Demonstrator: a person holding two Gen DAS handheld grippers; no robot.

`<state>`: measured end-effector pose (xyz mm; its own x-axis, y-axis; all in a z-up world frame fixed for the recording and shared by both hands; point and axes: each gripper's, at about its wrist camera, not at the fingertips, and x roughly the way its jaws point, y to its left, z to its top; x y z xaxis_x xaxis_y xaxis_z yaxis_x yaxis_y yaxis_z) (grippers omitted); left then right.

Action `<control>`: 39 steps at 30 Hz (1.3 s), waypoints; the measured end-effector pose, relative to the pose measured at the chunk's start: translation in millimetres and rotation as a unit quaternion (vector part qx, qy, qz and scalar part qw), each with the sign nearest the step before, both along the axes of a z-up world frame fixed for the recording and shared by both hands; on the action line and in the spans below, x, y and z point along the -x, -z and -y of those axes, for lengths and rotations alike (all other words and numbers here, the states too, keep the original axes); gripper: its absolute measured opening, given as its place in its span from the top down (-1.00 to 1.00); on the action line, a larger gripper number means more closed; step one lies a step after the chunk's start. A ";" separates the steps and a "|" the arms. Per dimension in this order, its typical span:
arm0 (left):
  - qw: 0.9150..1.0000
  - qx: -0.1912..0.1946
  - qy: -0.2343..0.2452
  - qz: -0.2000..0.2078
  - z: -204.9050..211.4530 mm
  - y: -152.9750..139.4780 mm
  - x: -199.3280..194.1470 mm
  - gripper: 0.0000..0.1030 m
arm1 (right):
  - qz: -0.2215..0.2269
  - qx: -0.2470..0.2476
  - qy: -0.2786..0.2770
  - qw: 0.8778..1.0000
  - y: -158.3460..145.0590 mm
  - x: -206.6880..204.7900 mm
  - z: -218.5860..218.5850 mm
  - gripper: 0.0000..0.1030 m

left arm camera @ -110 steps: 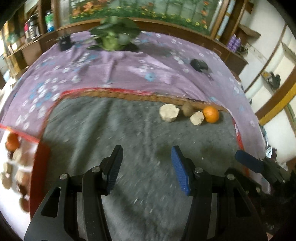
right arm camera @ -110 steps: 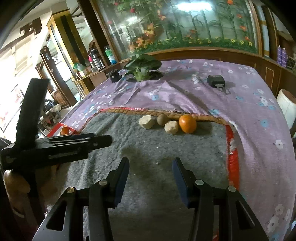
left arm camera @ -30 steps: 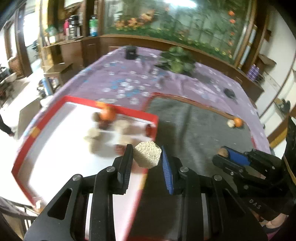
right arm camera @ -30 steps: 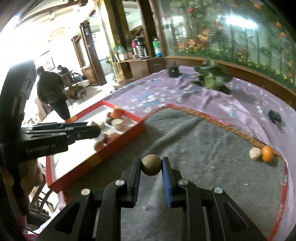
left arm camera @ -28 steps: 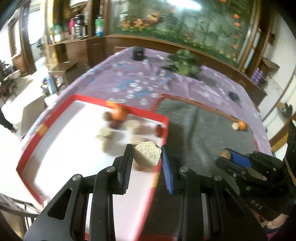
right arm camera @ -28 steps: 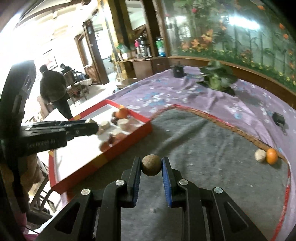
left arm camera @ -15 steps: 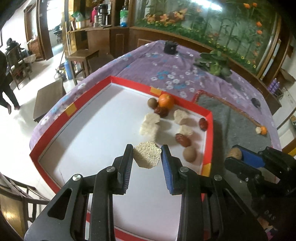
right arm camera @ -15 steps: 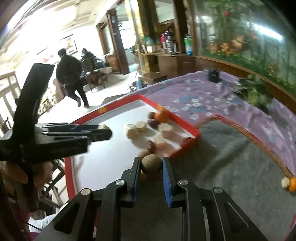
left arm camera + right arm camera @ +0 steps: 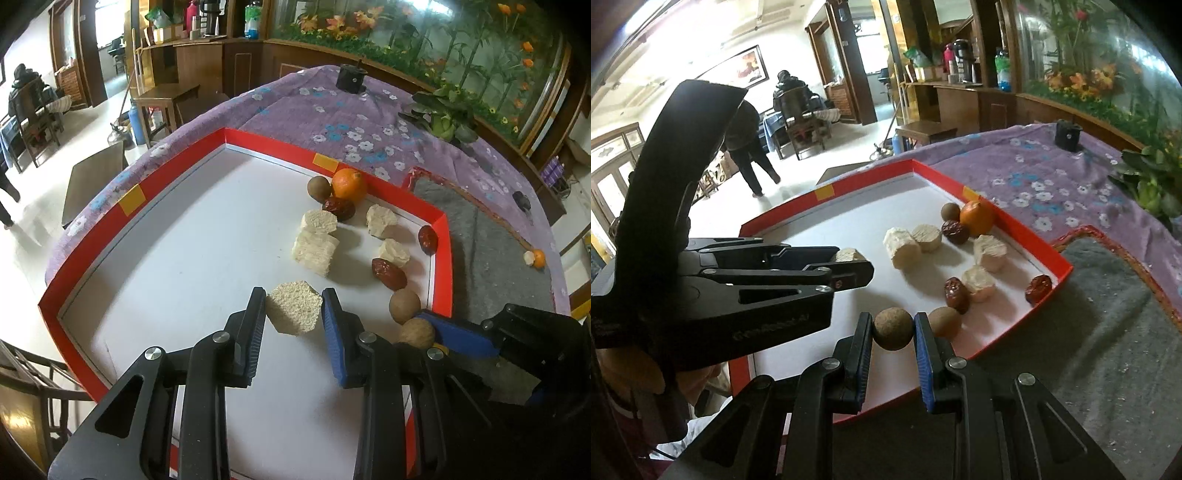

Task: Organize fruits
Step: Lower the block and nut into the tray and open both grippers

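Note:
My left gripper [image 9: 293, 314] is shut on a pale rough chunk [image 9: 293, 312] and holds it over the white floor of the red-walled tray [image 9: 133, 195]. My right gripper [image 9: 892, 328] is shut on a brown round fruit [image 9: 893, 328] above the tray's near right part; it also shows in the left wrist view [image 9: 415, 332]. In the tray lie an orange [image 9: 349, 183], several pale chunks [image 9: 316, 245], red dates [image 9: 388, 273] and brown round fruits [image 9: 404, 305]. Another orange with a pale chunk [image 9: 535, 257] lies far off on the grey mat [image 9: 491, 258].
The tray sits on a purple flowered cloth [image 9: 332, 122] at the table's left edge. A green plant [image 9: 441, 110] and a small black box [image 9: 351, 78] stand at the back. Chairs, a stool and people are in the room beyond the table edge.
Both grippers have moved left from the grey mat to over the tray, each still holding its piece. The tray contents now sit closer in front of me.

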<state>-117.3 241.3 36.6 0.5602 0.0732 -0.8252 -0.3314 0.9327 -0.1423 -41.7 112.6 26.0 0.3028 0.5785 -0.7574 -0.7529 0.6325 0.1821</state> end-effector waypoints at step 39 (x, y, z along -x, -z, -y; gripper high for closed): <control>0.999 -0.021 -0.040 0.007 6.3 -10.8 -1.3 -0.17 | -0.005 -0.036 0.047 0.998 -8.6 -0.9 17.6 0.26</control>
